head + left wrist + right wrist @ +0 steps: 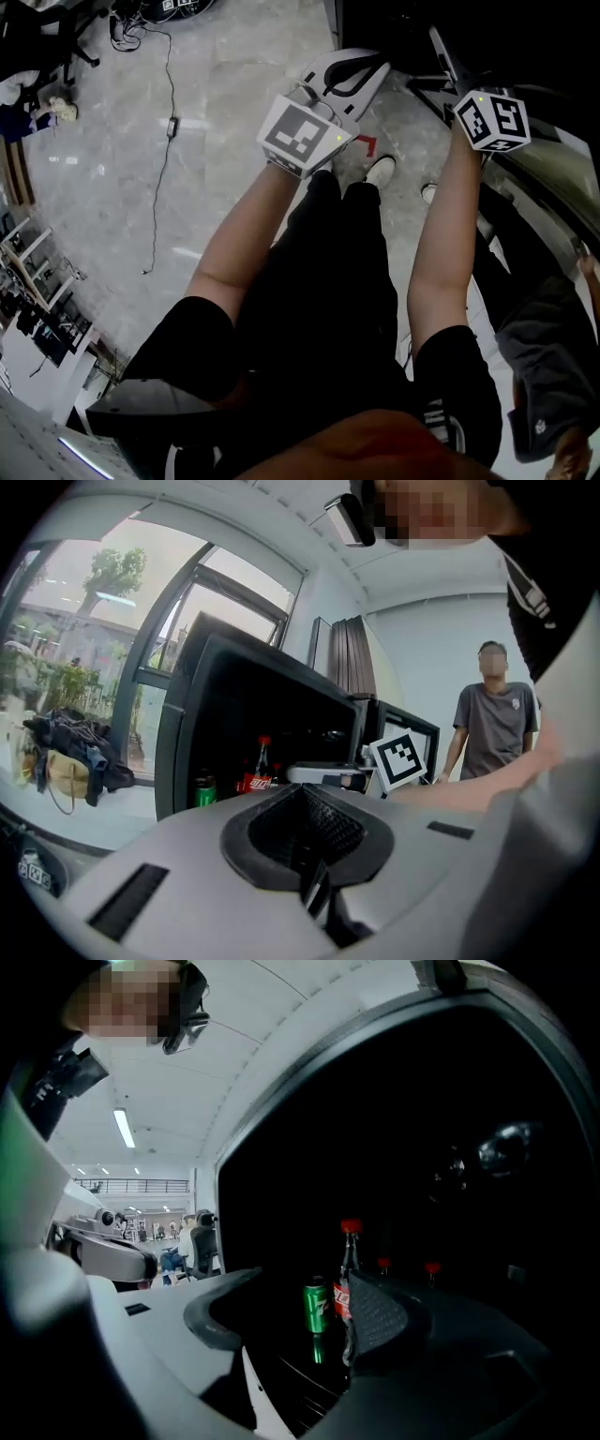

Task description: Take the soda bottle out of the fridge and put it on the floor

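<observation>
Soda bottle stands upright inside the fridge, beside a green can. It is straight ahead of the right gripper, the nearer one, jaws apart and empty. Left gripper has jaws together, empty.

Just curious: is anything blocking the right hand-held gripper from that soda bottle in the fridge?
Nothing visible. The fridge stands open; a can sits just left of the bottle, not in front.

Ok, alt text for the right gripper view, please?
The right gripper holds its fingers open and empty toward a dark fridge. Inside stand a red-capped soda bottle, partly behind one finger, and a green can left of it.
</observation>
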A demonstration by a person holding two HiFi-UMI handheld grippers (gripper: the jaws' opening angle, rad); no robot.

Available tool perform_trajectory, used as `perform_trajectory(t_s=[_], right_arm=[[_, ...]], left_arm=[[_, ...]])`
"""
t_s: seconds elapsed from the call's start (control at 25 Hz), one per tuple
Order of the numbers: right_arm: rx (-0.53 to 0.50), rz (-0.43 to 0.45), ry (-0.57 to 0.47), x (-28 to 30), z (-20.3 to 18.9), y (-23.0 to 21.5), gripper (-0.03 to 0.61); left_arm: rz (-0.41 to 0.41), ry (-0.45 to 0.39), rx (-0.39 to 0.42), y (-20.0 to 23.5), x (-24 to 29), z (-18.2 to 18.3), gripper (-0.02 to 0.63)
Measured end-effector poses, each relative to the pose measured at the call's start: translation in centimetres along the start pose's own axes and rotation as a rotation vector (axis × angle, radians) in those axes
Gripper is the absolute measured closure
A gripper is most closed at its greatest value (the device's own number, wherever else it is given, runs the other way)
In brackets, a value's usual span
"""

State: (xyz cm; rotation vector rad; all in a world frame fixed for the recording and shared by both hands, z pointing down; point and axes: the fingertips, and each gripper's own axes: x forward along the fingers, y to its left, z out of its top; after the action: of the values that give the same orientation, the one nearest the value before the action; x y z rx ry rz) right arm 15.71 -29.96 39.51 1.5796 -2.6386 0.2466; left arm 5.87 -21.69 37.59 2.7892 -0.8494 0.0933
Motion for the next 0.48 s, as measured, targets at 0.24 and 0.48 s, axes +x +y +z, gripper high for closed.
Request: perform_trajectory(t_s=[0.24,0.48], right_arm=[[-0.040,-0.002,-0.008,3.0,-2.3,-3.6,0.281],[-0.090,0.012,-0.009,7.3,-0.8,-5.7,0.256]], left_arm=[[0.035,-0.012,-0.036,2.5,3.2,-3.4,0.609],[0.036,-0.008,-0.051,4.3,5.0,-3.9,0.609]])
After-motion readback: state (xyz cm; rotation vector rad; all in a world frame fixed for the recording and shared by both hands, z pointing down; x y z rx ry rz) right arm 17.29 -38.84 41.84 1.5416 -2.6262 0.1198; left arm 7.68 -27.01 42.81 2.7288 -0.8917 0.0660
